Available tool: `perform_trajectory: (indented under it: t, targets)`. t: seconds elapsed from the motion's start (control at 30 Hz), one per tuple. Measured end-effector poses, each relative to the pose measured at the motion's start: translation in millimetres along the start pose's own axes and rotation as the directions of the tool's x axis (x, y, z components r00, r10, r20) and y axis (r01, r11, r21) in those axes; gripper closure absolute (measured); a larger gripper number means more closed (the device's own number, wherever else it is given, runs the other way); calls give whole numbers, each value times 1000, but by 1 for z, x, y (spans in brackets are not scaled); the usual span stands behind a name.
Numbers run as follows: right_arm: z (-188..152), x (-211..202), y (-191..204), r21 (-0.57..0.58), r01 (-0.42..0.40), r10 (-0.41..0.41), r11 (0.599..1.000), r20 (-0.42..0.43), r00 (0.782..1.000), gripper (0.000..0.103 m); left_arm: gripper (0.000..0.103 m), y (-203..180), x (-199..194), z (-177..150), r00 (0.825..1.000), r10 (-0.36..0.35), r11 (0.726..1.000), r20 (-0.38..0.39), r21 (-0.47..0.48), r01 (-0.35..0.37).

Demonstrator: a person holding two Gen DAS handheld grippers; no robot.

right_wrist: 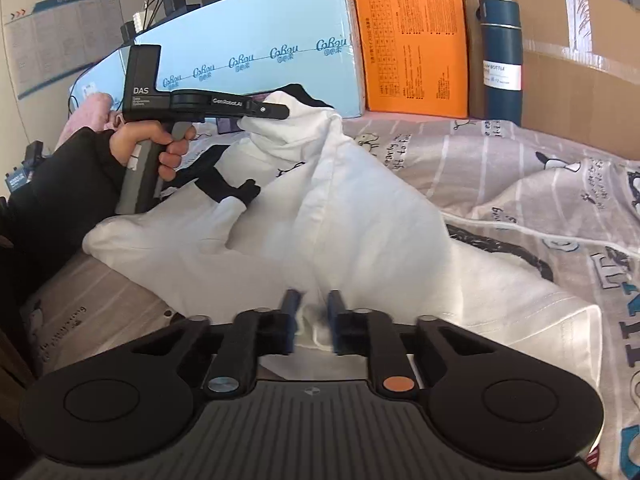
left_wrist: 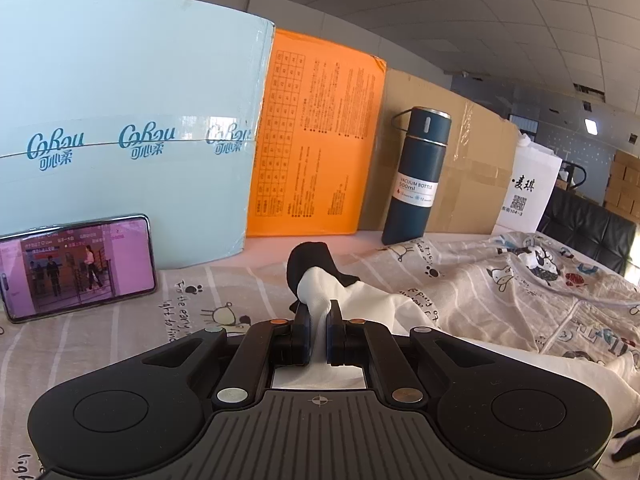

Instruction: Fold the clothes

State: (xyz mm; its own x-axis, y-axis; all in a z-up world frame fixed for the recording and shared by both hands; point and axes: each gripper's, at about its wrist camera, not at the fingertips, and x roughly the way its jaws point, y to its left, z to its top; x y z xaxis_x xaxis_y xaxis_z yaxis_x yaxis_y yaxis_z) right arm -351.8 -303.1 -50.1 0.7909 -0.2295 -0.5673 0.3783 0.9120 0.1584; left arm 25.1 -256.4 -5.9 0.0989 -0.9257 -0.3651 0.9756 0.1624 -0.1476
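my left gripper [right_wrist: 262,111] is matte black with white "das" and "genrobot.ai" lettering and a grey handle. my bare left hand [right_wrist: 154,146] shows beyond a black sleeve [right_wrist: 60,192]. the right gripper [right_wrist: 313,318] has blue pads [right_wrist: 289,306], ribbed grey housing, and silver and orange pivot caps.

Tiled ceiling [left_wrist: 440,12] (sunlit); stacked boxes [left_wrist: 624,184]

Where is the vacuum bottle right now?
The vacuum bottle stands upright at the bed's far edge, against the brown cardboard box, right of the orange box; both views show it.
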Motion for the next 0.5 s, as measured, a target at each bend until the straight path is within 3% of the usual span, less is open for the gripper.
perform_trajectory:
  t: [0.07, 0.13, 0.2, 0.33, 0.37, 0.5]
  targets:
    - [4, -13, -4, -15, 68, -66, 998, 78, 995, 97, 98, -5, -6, 5, 999, 16, 999, 44, 28, -17]
    - [15, -27, -8, -30, 174, -165, 984, 190, 968, 97, 98, -11, -11, 15, 995, 35, 997, 95, 60, -41]
    - [32, -35, -19, -22, 302, -282, 953, 296, 913, 97, 98, -18, -13, 30, 988, 51, 993, 145, 94, -65]
    - [68, -24, -57, 61, 482, -466, 874, 382, 798, 98, 98, -26, 3, 55, 981, 86, 987, 175, 122, -108]
    - [75, -17, -69, 81, 494, -485, 866, 381, 787, 98, 98, -27, 10, 59, 980, 96, 984, 172, 129, -119]
    - [96, 14, -109, 151, 496, -517, 855, 334, 788, 98, 98, -38, 55, 62, 982, 153, 968, 112, 181, -172]
